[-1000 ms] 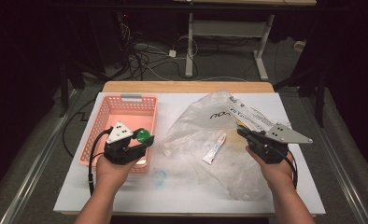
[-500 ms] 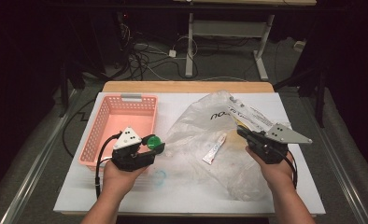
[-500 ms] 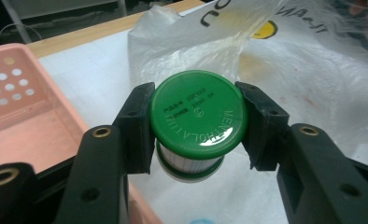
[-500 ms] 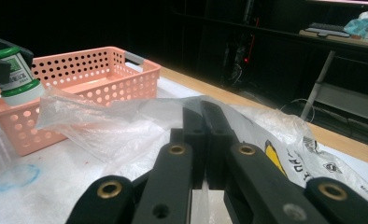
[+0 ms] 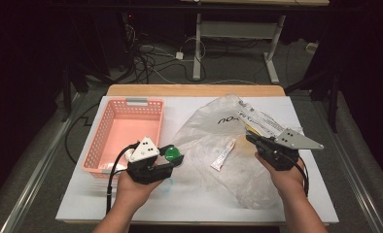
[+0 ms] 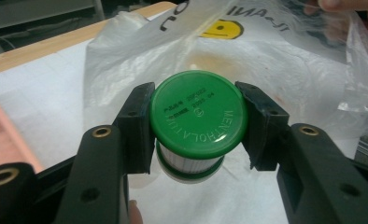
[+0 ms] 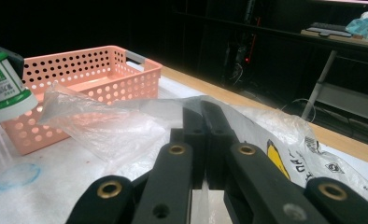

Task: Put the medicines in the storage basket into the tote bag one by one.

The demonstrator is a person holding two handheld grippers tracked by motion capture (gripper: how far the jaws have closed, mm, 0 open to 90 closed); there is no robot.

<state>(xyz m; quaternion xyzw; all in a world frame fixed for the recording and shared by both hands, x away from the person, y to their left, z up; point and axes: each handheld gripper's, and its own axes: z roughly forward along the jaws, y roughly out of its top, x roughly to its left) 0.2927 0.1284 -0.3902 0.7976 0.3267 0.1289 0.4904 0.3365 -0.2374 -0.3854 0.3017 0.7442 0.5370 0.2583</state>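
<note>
Left gripper (image 6: 196,123) clamps green-capped jar (image 6: 197,116) | jar label hidden | right gripper (image 7: 203,135) pinches bag (image 7: 126,126)

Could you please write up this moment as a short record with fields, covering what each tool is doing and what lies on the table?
left tool: shut on the green-capped jar, held beside the bag's mouth
right tool: shut, pinching an edge of the plastic bag
inside bag: small white tube
pink basket: at the table's left, nothing visible in it
table: white top, wooden far edge
</note>
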